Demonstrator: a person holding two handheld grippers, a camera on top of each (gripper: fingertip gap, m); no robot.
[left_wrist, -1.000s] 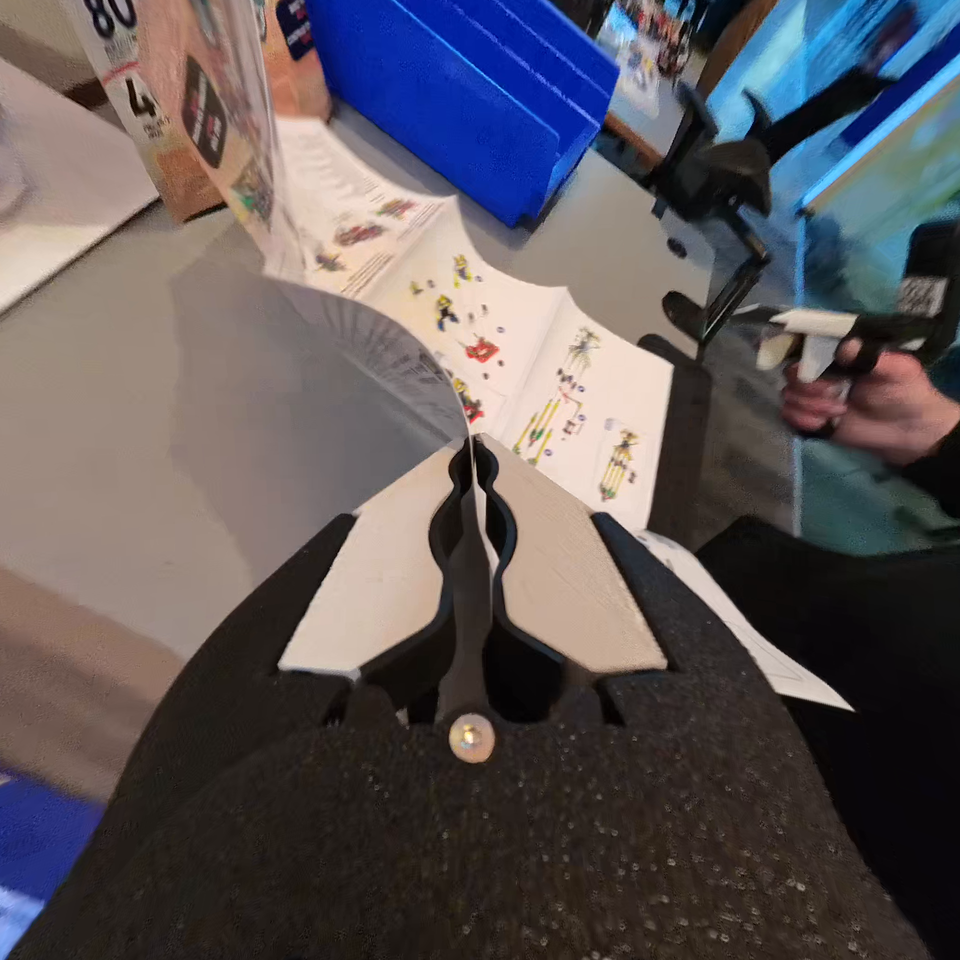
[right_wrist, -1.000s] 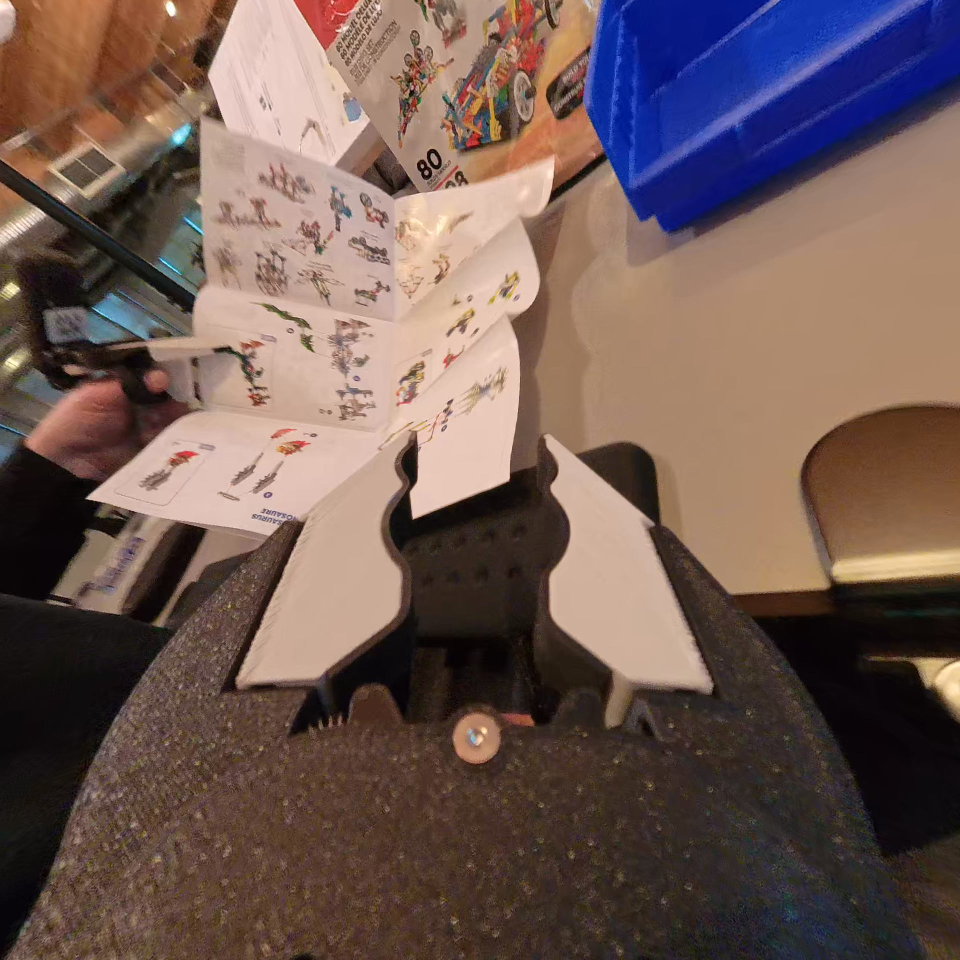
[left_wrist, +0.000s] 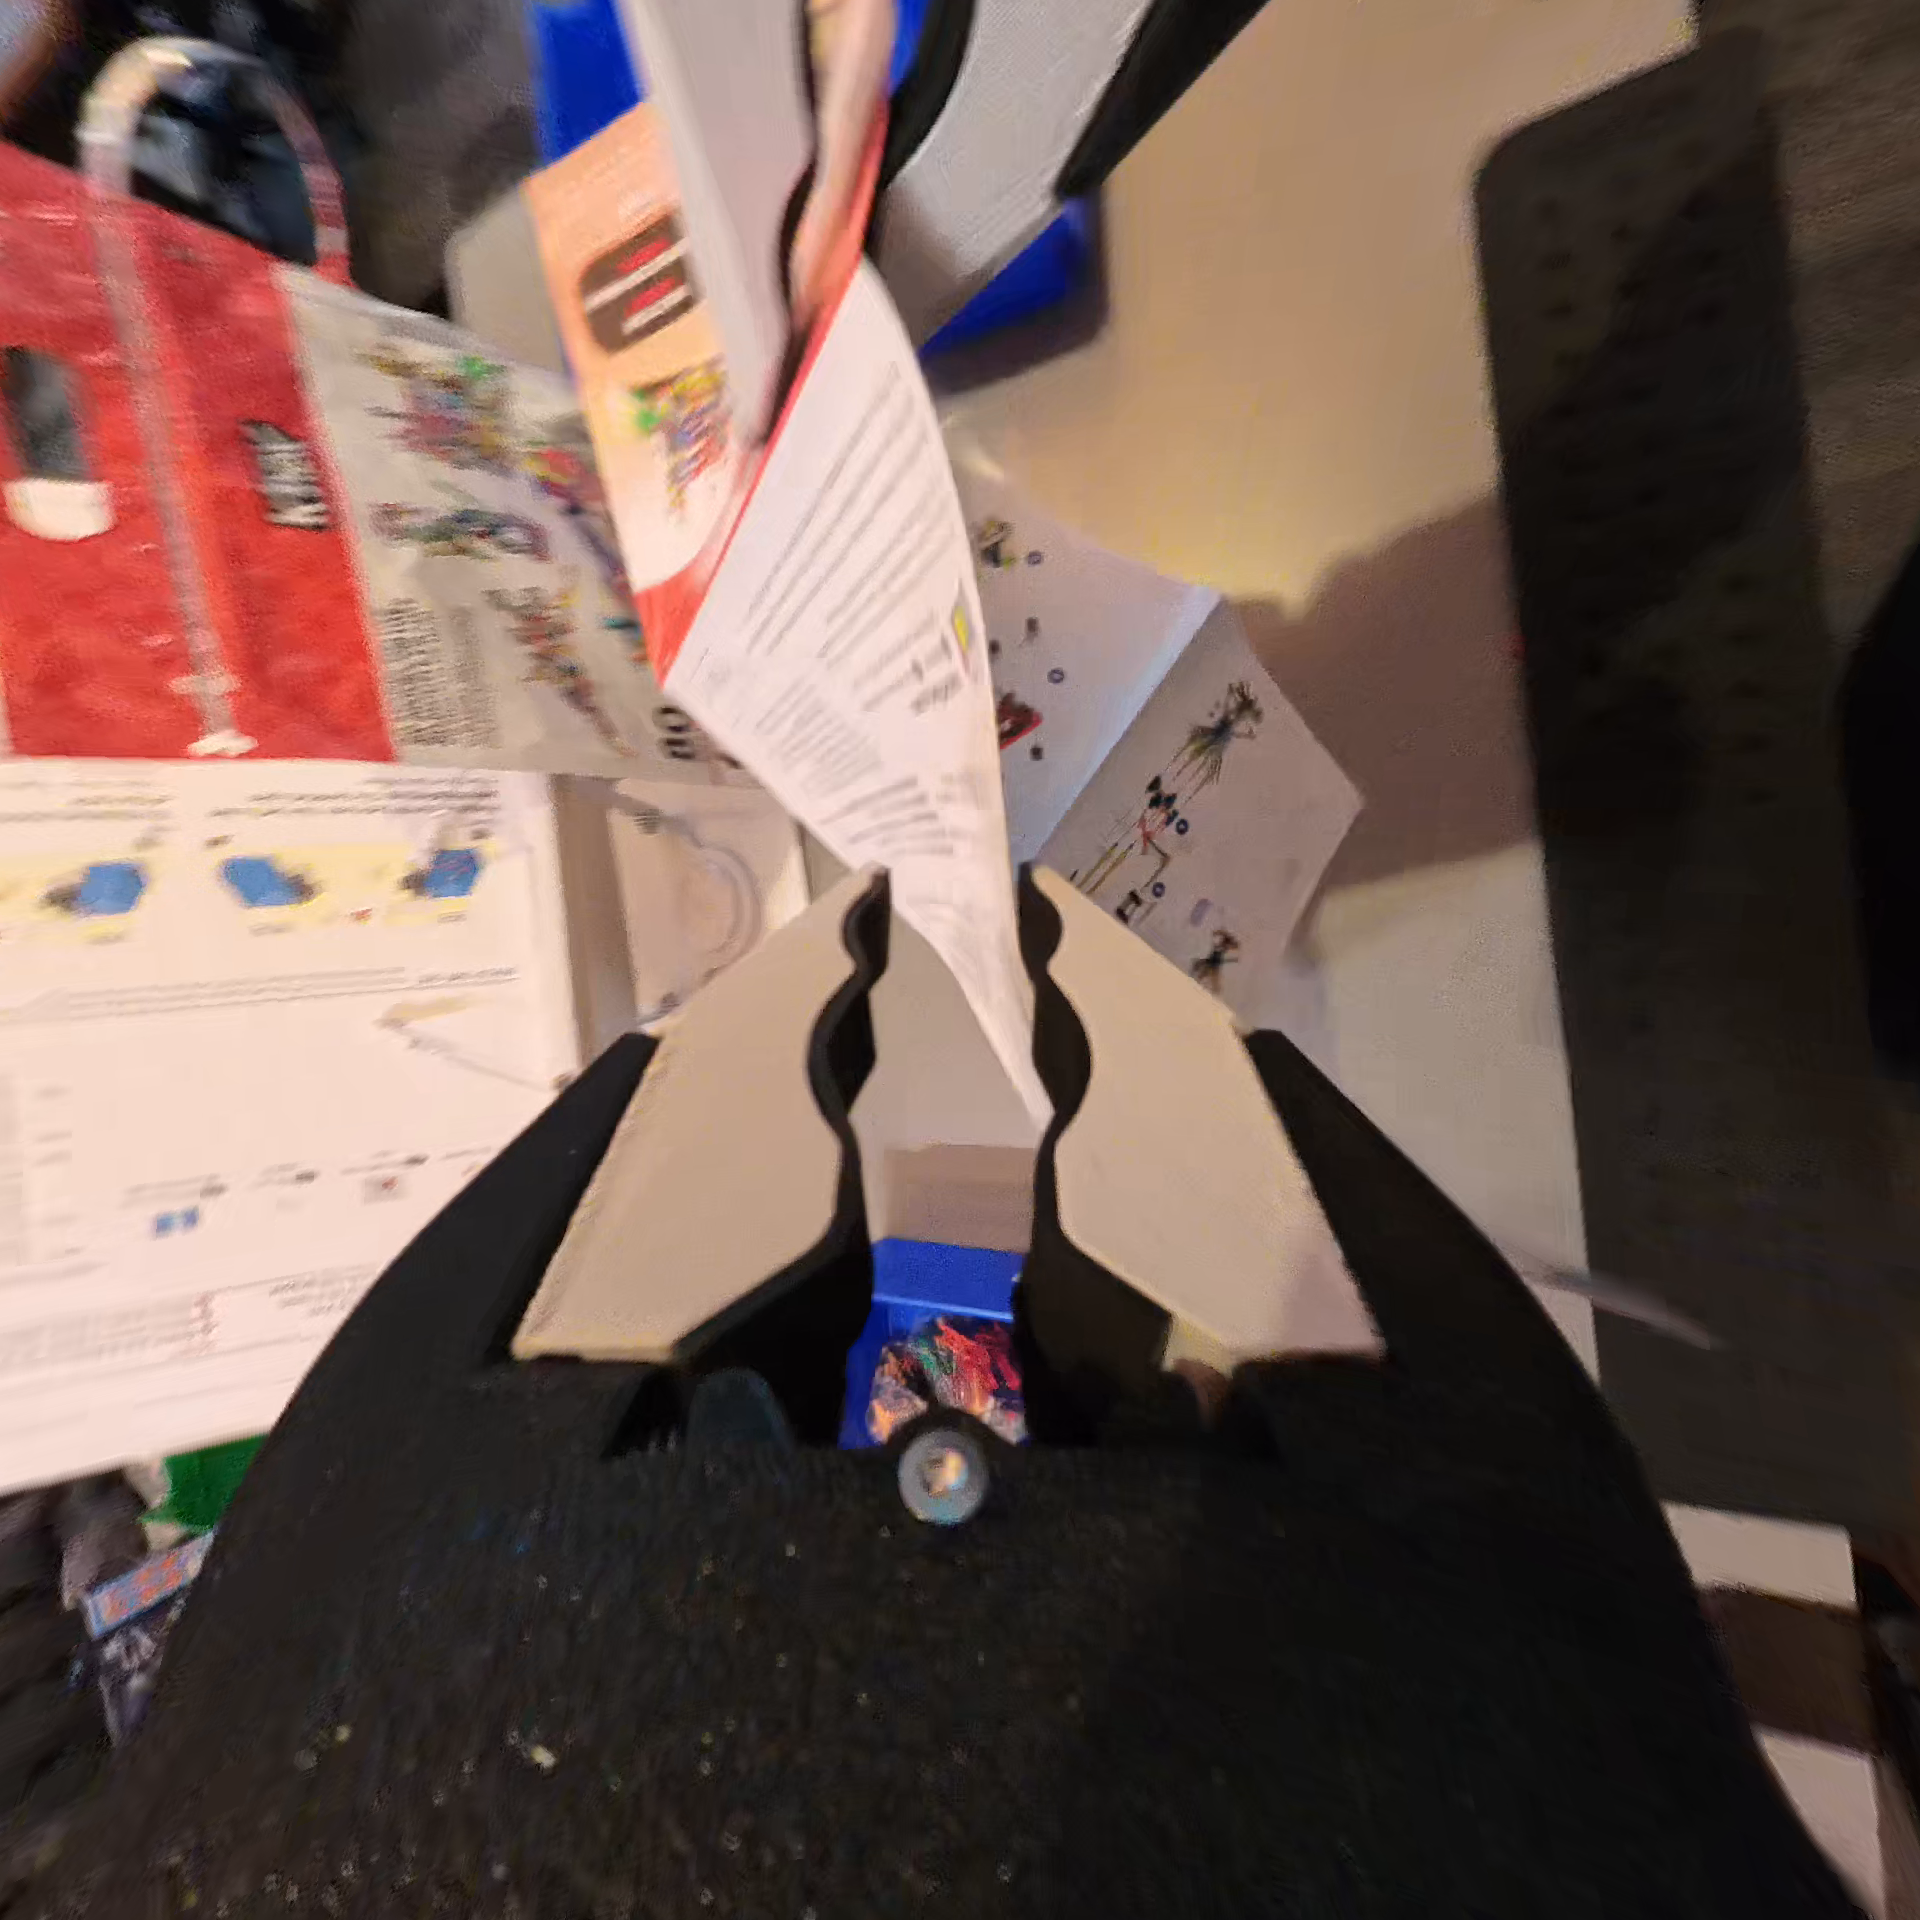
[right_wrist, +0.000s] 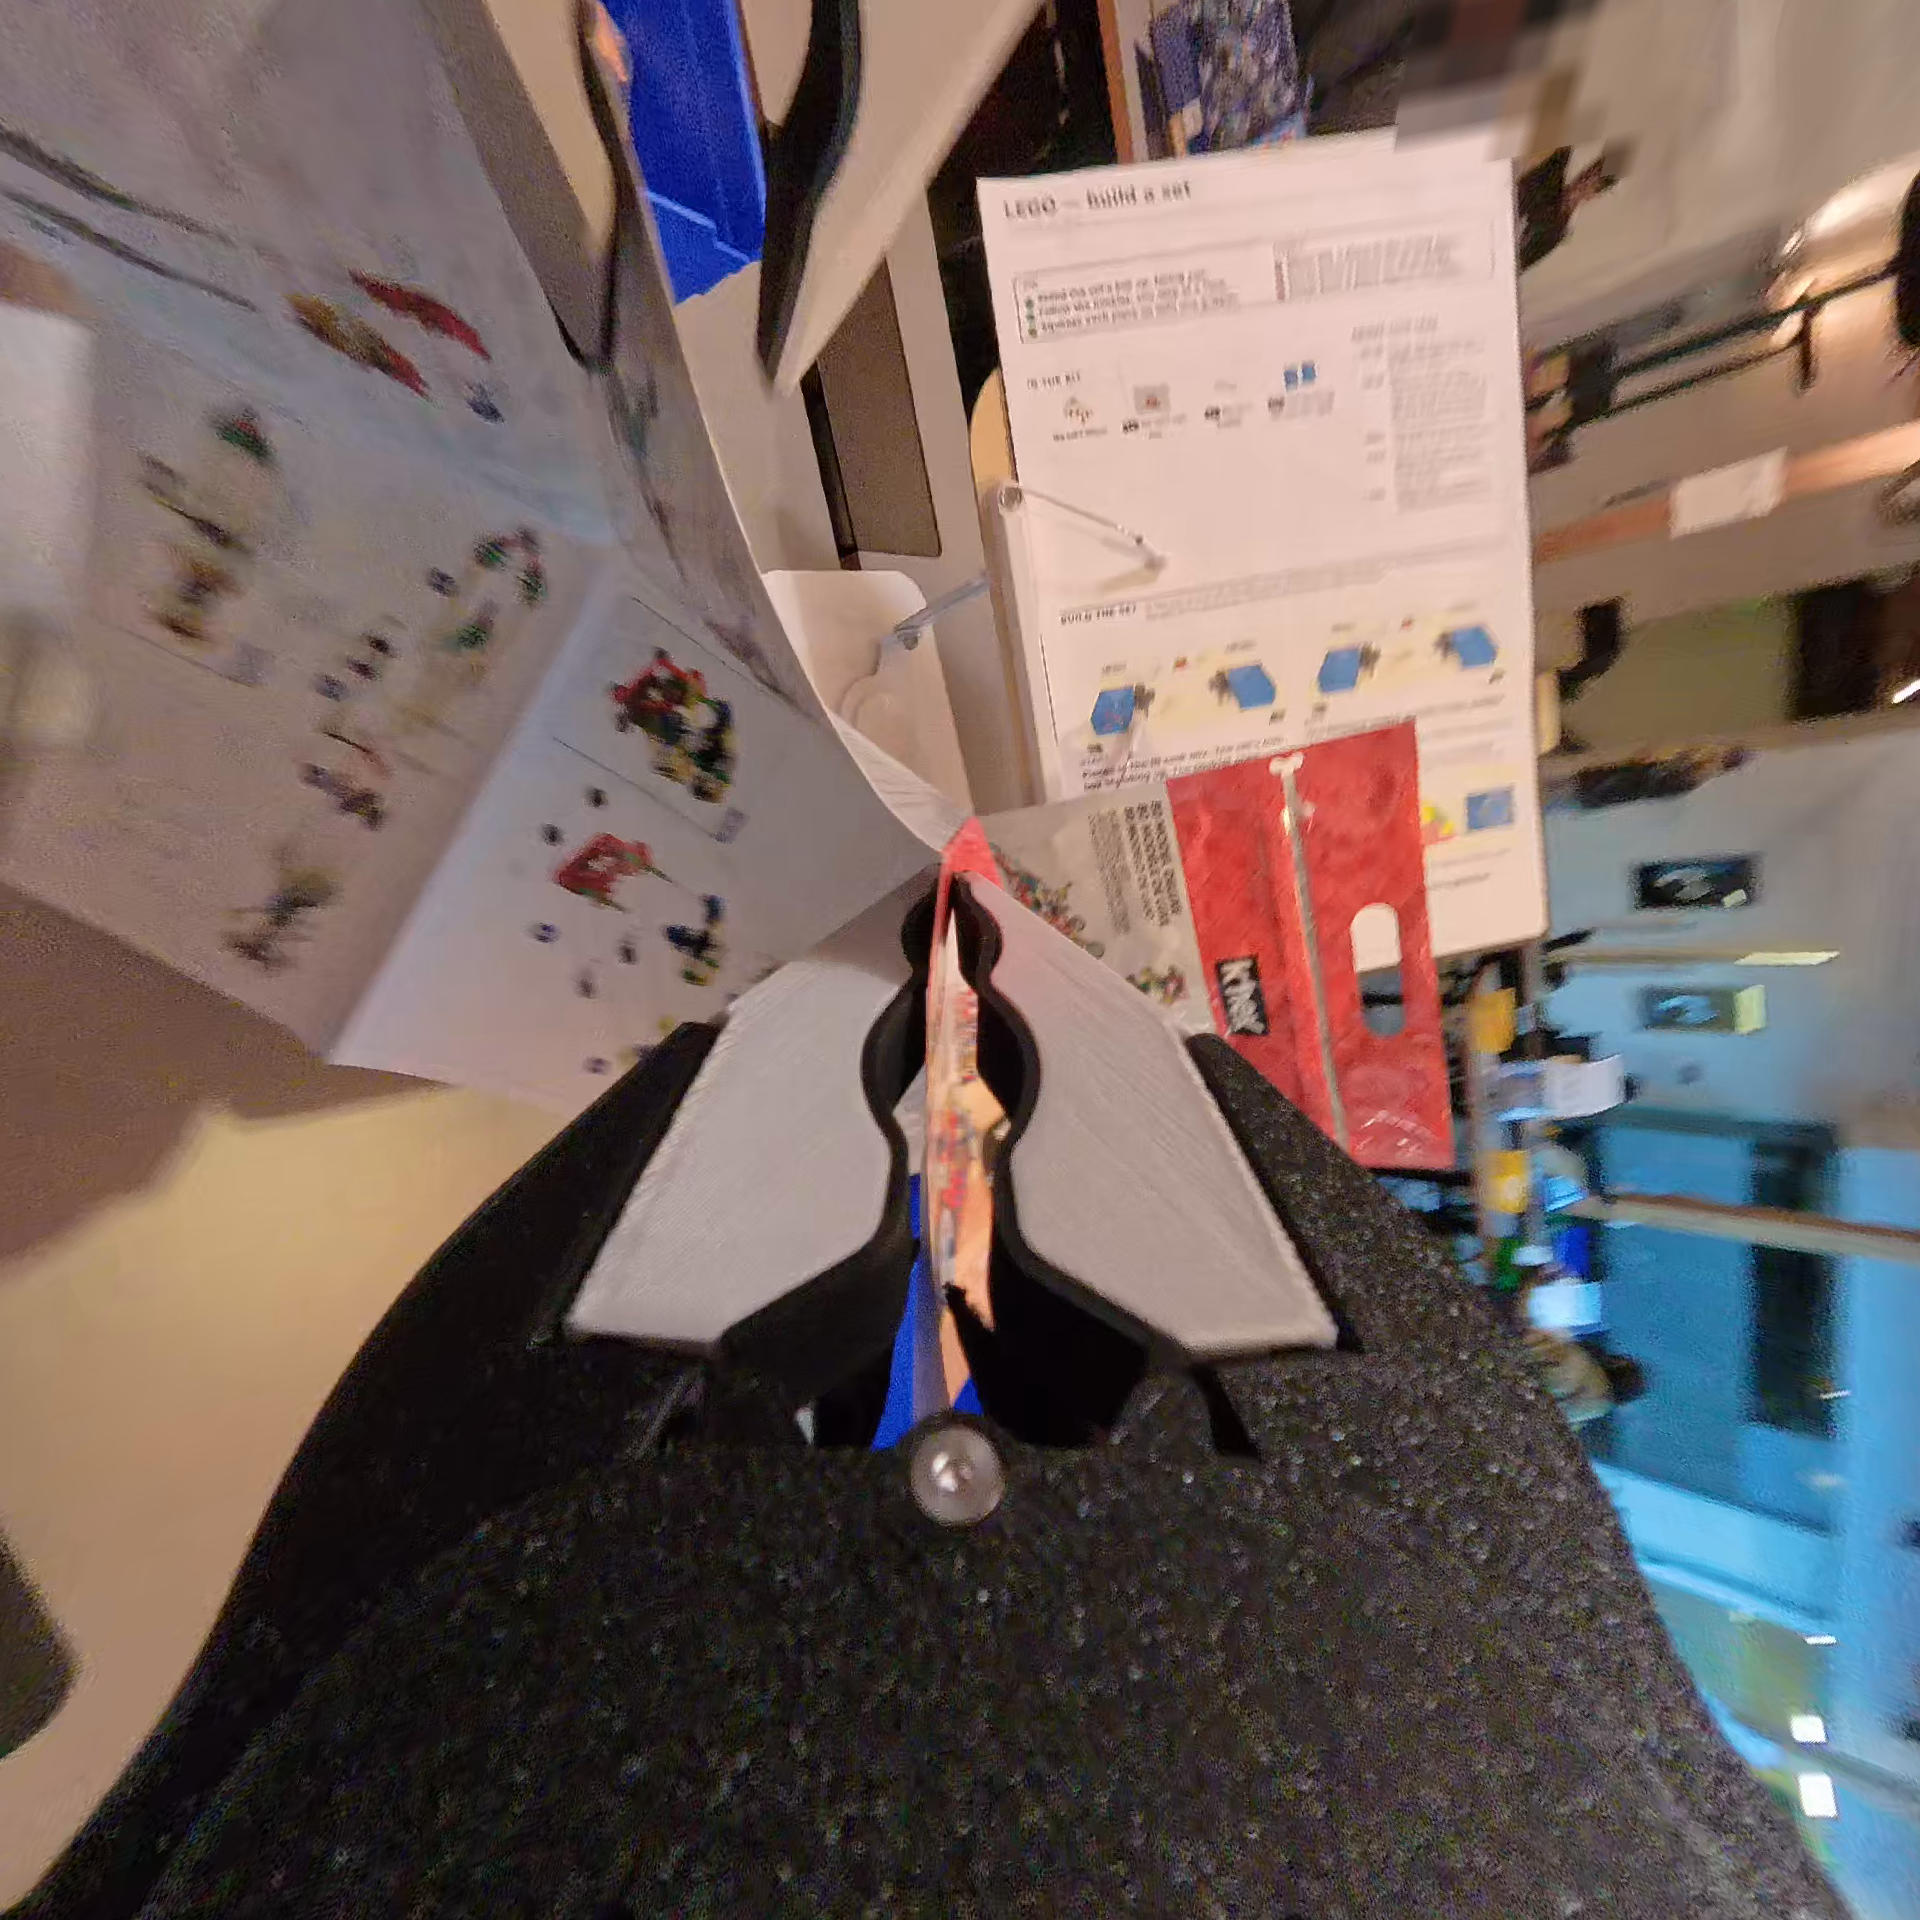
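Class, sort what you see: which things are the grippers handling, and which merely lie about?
Handled: leaflet, pinched by right gripper, hanging inside open left gripper.
Lying about: red pack, printed sheet, blue bin, table.

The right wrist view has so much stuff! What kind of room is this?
Probably a workshop or lab for toy building: a printed instruction sheet on a stand, a red toy-kit bag, a blue bin.

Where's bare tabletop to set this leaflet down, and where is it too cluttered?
Bare tabletop lies between the blue bin and the black perforated panel, and again between the leaflet and that panel. Left of the left gripper is crowded: red bag, printed sheet, bin of coloured parts.
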